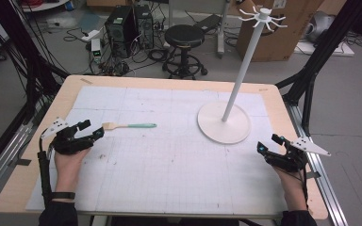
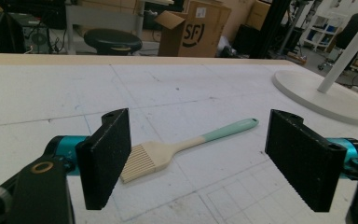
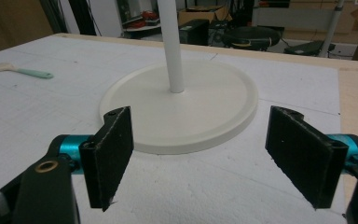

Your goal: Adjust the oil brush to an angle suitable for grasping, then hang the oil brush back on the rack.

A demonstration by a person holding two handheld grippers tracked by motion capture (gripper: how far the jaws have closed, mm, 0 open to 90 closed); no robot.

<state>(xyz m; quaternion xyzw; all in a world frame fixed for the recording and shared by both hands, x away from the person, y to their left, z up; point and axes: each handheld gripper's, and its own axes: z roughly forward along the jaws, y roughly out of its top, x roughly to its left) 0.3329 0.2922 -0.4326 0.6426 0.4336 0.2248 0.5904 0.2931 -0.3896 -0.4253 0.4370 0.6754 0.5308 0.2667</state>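
A pastry brush (image 1: 128, 125) with a cream head and a teal handle lies flat on the white gridded mat (image 1: 169, 165), left of centre. My left gripper (image 1: 92, 128) is open just left of the brush head, and in the left gripper view (image 2: 198, 158) the brush (image 2: 182, 147) lies on the mat ahead, between the jaws. A white stand with a round base (image 1: 224, 123), a tall pole and hooks at the top (image 1: 263, 18) sits at the right. My right gripper (image 1: 268, 143) is open near the base's front right edge, facing the base (image 3: 182, 102) with nothing between the jaws (image 3: 198, 158).
The mat covers a wooden table (image 1: 273, 89) with black frame posts at both sides. Behind the table are a black stool (image 1: 184, 36), computer towers (image 1: 128, 28), cables and cardboard boxes (image 1: 283, 33). The brush (image 3: 21, 71) also appears far left in the right gripper view.
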